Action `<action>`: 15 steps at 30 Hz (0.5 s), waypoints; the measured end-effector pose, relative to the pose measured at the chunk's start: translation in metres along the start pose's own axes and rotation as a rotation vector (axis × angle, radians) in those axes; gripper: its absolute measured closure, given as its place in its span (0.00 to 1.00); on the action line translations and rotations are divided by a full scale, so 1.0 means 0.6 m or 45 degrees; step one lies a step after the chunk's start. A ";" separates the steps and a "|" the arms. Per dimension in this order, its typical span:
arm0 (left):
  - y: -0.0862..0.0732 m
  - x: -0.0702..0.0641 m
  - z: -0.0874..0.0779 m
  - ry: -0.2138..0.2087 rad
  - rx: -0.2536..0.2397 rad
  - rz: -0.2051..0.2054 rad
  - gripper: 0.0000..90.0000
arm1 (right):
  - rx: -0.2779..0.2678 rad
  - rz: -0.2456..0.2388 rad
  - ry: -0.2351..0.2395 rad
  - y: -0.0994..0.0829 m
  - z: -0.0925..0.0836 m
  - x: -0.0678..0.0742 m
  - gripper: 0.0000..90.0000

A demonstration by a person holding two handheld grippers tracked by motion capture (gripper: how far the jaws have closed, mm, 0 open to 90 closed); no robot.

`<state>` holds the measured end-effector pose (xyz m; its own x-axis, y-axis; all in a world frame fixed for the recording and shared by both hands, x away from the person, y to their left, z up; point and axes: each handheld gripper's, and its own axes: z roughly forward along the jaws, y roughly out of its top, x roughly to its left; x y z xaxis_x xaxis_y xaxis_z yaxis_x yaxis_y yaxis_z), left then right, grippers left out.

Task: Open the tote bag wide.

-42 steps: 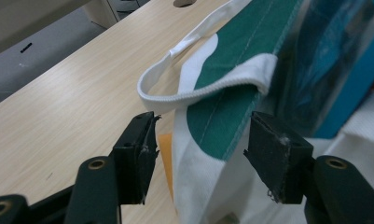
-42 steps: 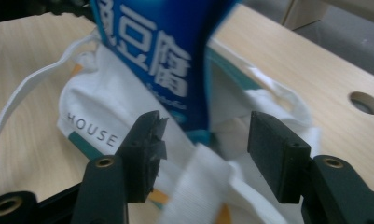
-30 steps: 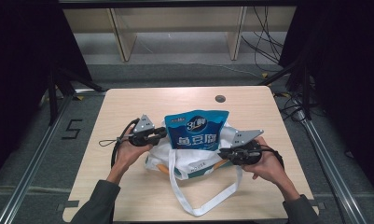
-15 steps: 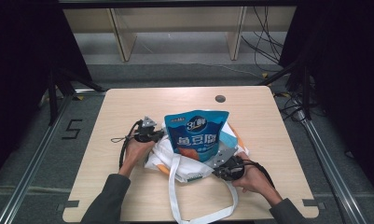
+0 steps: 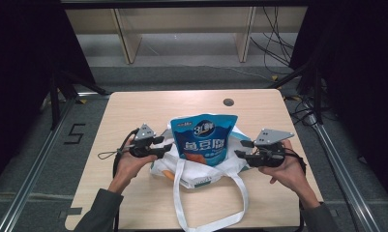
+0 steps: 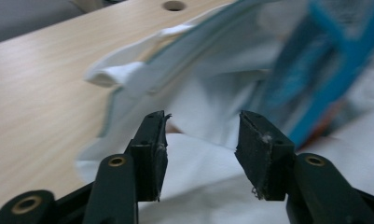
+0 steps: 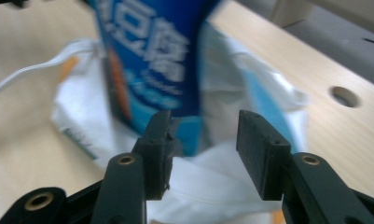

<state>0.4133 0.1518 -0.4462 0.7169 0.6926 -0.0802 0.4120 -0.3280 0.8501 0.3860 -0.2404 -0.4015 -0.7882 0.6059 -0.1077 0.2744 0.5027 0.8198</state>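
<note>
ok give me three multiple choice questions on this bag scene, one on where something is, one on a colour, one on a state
1. Where does the snack pouch sit?
A. in the mouth of the white bag
B. flat at the table's far edge
C. on the floor

2. What is the main colour of the pouch?
A. red
B. blue
C. green

3. How do the jaws of the left gripper and right gripper stand?
A. both clamped on the bag's handles
B. left one clamped, right one open
C. both parted, with nothing pressed between the pads

Answers:
1 A, the high view shows the pouch rising out of the bag on the table.
2 B, its front is blue with white lettering.
3 C, each gripper view shows a clear gap between the pads; the jaws have just been opening, with the bag's cloth beyond them, not pinched.
</note>
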 end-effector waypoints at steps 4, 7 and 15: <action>-0.005 -0.023 -0.001 -0.027 0.039 0.065 0.51 | -0.003 0.040 -0.040 -0.008 0.001 -0.014 0.61; -0.018 -0.037 -0.002 -0.059 0.030 0.005 0.50 | 0.015 0.037 -0.033 -0.012 0.005 -0.018 0.61; -0.030 -0.086 -0.009 -0.160 0.067 -0.130 0.37 | -0.003 0.094 -0.065 -0.012 0.007 -0.027 0.56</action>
<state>0.3658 0.1256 -0.4543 0.7331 0.6394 -0.2318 0.5128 -0.2958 0.8060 0.3991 -0.2514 -0.4079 -0.7371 0.6716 -0.0755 0.3294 0.4545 0.8276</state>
